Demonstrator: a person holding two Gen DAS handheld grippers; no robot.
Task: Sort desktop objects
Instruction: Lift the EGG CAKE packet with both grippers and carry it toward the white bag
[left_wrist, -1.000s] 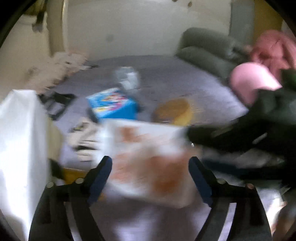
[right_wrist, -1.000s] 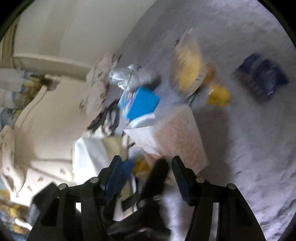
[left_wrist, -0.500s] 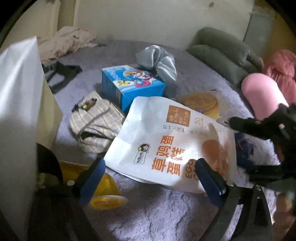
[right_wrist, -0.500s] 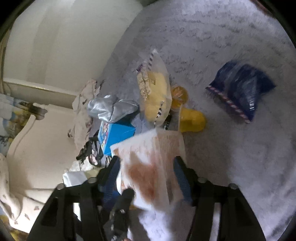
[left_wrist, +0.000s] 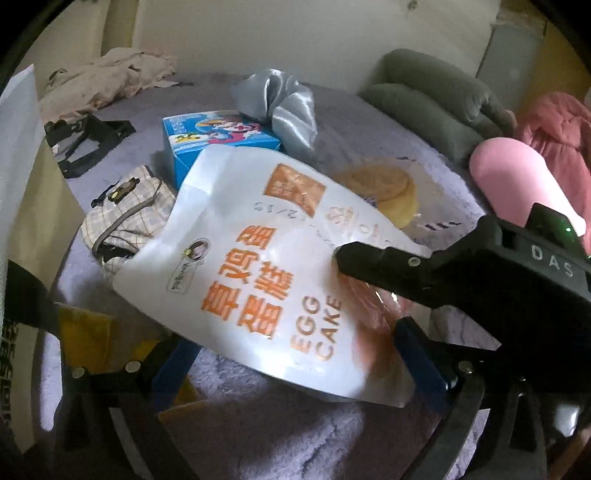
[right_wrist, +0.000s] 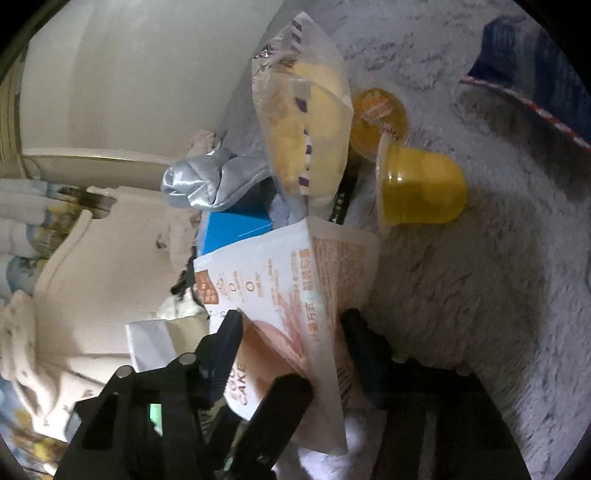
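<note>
A white egg cake bag (left_wrist: 266, 266) with orange print is held up off the purple plush surface. My right gripper (right_wrist: 291, 332) is closing on its end, one finger on each side; in the left wrist view its black finger (left_wrist: 406, 269) presses the bag's top face. My left gripper (left_wrist: 295, 365) is open, fingers spread wide below the bag, not gripping it. The bag also shows in the right wrist view (right_wrist: 295, 266).
A blue cartoon box (left_wrist: 218, 144), a silver satin pouch (left_wrist: 280, 103), a plaid purse (left_wrist: 125, 214), a wrapped round cake (left_wrist: 384, 188). A white paper bag (left_wrist: 18, 184) stands at left. Two yellow jelly cups (right_wrist: 421, 188), a dark blue packet (right_wrist: 535, 74).
Both grippers moved in on the egg cake bag. The right gripper's fingers now straddle its end and the bag is lifted and tilted; the left gripper stays open beneath it.
</note>
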